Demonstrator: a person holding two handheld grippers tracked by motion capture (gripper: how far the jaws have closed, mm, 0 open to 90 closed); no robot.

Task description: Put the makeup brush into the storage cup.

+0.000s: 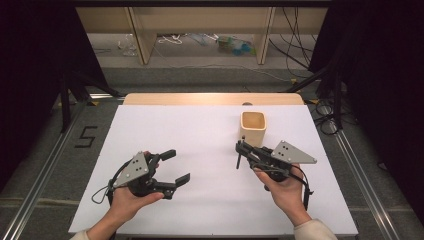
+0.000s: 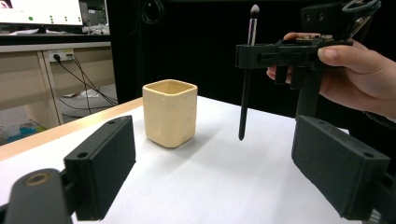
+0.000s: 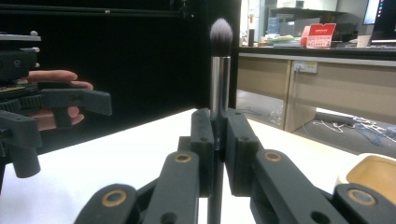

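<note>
The right gripper holds a brush upright, its fingers clamped on the handle from both sides. In the right gripper view the silver ferrule and dark bristle tip stand straight above the closed fingers, and the handle runs down between them. In the left gripper view the brush hangs with its bristles up and its thin black end pointing down, clear of the worktop, with a faint shadow beneath it.

A cream square cup stands upright on the white worktop, toward the far right part of it. In the high view the right gripper sits just in front of the cup, on the person's side, and the brush is near the cup but not in it. The left gripper view puts the brush to the right of the cup, with bare worktop between them. The cup's open mouth also shows at the lower right corner of the right gripper view.

The left gripper hovers over the left half of the worktop, well apart from the cup and brush. Its fingers are wide apart and hold nothing. It points across toward the right gripper.
</note>
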